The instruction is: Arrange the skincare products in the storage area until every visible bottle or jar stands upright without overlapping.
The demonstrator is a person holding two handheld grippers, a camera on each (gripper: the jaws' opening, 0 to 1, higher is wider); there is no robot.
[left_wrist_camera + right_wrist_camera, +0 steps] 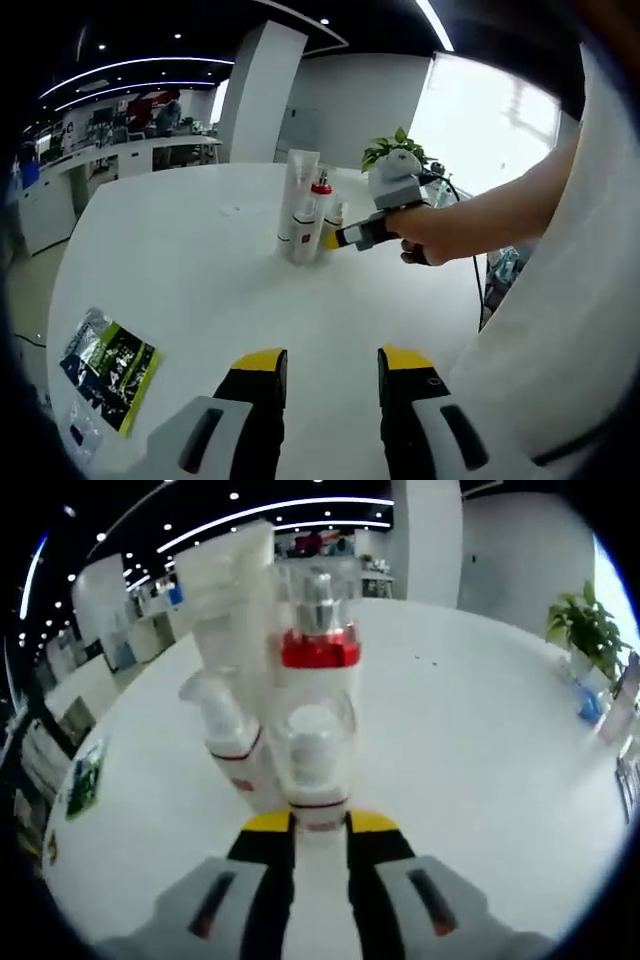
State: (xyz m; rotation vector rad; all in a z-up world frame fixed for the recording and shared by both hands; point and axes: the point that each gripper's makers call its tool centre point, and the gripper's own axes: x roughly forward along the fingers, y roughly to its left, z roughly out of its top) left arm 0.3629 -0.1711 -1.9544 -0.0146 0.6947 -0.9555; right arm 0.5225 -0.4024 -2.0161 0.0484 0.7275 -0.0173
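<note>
1. Here, right gripper clamps a small clear-capped bottle, long axis upright on the white table.
2. Beyond stand a pump bottle, red-collared bottle, and tube, all vertical.
3. Left gripper hovers, jaws apart, holding nothing.

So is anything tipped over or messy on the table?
No. The bottles stand upright together, and the right gripper is closed on a small bottle. Nothing looks spilled. A leaflet lies flat near the table edge.
</note>
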